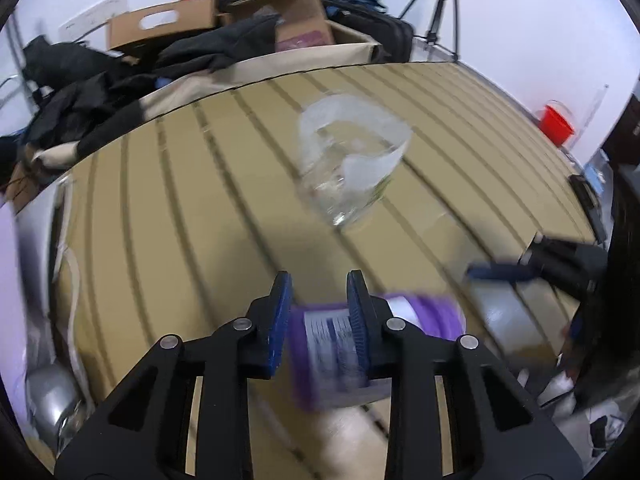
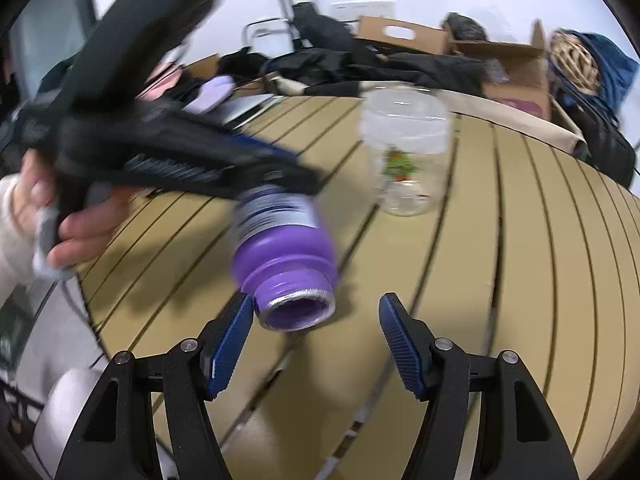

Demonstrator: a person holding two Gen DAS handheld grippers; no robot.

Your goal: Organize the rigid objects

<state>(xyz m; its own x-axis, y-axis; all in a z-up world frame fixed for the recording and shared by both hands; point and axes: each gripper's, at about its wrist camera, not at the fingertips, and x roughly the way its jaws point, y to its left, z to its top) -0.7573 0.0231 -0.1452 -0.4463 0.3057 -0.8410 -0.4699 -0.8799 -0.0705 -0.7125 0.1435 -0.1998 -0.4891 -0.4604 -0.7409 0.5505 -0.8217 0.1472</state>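
- Table (image 1: 168,208): round top of tan slats with dark grooves between them; it carries the jar and fills most of both wrist views.
- Clutter behind the table: dark clothing (image 1: 92,80), open cardboard boxes (image 1: 160,26), a camera tripod (image 1: 440,4) against the white wall, and a woven helmet on blue fabric (image 2: 576,62) at the right of the right wrist view.
- Left gripper (image 1: 320,316): black body with blue ribbed pads, clamped across the labelled middle of the purple bottle. In the right wrist view it enters from the upper left, strongly motion-blurred, with the person's left hand (image 2: 68,220) wrapped round its handle.
- Right gripper (image 2: 316,328): fingers spread wide apart and holding nothing. The left blue pad (image 2: 230,344) sits just beside the bottle's mouth; whether they touch cannot be told.
- Clear plastic jar (image 2: 404,148): upright on the table past the bottle, well apart from both grippers, lidless as far as the blur allows, with small green and red contents low inside.
- Purple bottle (image 2: 284,256): held off the table and tilted, white printed label round the body, the cap off, the open neck ringed with silver foil remnants and pointing toward the right gripper.
- Red container (image 1: 556,122): small, at the far right edge of the left wrist view, beyond the table.
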